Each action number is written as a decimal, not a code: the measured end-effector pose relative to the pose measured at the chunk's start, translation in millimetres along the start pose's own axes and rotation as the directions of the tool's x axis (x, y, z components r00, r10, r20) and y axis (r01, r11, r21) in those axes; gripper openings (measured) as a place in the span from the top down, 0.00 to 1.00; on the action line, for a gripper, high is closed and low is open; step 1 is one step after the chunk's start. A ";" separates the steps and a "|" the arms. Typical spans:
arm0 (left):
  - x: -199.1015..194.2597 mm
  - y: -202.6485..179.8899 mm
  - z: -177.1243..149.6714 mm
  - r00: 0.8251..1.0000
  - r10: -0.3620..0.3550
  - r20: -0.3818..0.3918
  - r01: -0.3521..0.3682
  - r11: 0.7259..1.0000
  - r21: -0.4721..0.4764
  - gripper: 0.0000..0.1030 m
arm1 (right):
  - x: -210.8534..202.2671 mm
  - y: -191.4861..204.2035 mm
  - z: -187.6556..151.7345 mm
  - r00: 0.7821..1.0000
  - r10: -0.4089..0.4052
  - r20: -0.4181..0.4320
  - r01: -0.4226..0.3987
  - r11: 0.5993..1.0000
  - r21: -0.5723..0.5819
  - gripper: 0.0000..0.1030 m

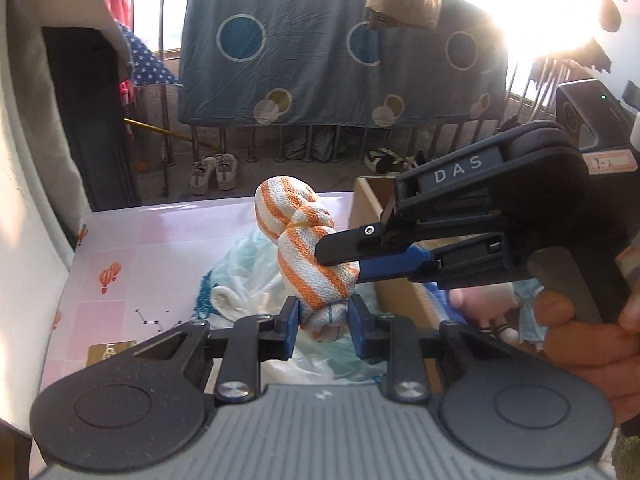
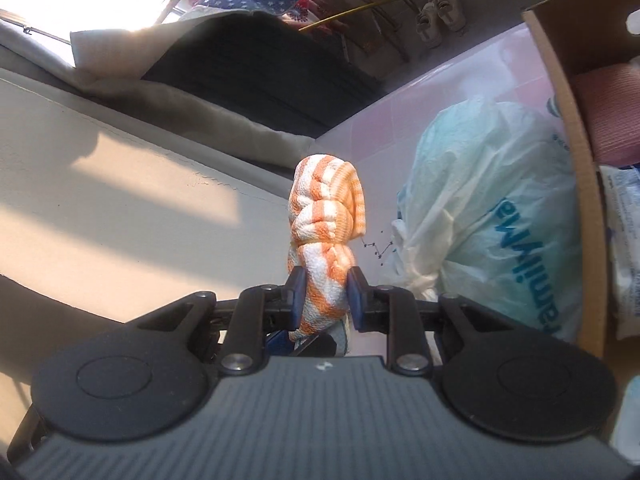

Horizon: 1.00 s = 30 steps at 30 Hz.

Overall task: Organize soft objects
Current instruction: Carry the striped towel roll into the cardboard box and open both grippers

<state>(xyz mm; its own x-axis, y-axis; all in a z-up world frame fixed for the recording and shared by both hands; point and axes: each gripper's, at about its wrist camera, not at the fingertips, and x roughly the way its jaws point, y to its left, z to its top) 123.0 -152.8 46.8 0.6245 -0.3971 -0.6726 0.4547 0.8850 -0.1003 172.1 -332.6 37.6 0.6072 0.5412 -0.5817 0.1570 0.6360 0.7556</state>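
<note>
An orange-and-white striped knotted towel [image 1: 304,240] is held in the air above the pink table. My left gripper [image 1: 323,318] is shut on its lower end. My right gripper [image 1: 340,258] comes in from the right and is shut on the towel's middle. In the right wrist view the same towel [image 2: 324,232] stands up between the right gripper's [image 2: 326,298] blue pads, with its knot above them.
A pale blue-and-white plastic bag [image 2: 480,208] lies on the pink tabletop [image 1: 160,248] below the towel. A cardboard box [image 2: 576,184] with soft items stands to the right. Hanging bedding [image 1: 340,52], shoes and railings are beyond the table's far edge.
</note>
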 end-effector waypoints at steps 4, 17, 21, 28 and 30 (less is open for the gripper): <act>19.2 -73.1 -2.2 0.989 -0.141 -0.048 0.145 0.985 0.091 0.73 | -83.3 -56.2 -10.9 0.993 -0.082 0.081 0.077 0.995 0.063 0.80; 107.3 -178.7 -46.6 0.872 -0.343 -0.349 0.389 0.919 0.068 0.64 | -178.8 -178.6 -43.0 0.907 -0.413 0.078 0.403 0.907 0.121 0.81; 116.7 -170.2 -48.8 0.863 -0.336 -0.377 0.374 0.927 0.030 0.58 | -173.9 -176.2 -40.6 0.866 -0.497 0.052 0.496 0.867 0.042 0.82; 110.2 -156.4 -44.5 0.865 -0.322 -0.385 0.347 0.938 -0.007 0.54 | -160.8 -163.4 -38.9 0.793 -0.609 0.023 0.609 0.790 -0.068 0.79; 105.9 -155.2 -43.8 0.868 -0.321 -0.380 0.344 0.939 -0.006 0.53 | -161.4 -161.3 -37.7 0.787 -0.616 0.028 0.617 0.784 -0.070 0.79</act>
<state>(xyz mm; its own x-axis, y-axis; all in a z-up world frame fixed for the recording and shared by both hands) 90.7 -321.6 -41.0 0.1549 -0.5359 -0.8300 0.6383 0.6955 -0.3299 19.4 -501.7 -1.7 0.4026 0.0186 -0.9152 0.4431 0.8709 0.2126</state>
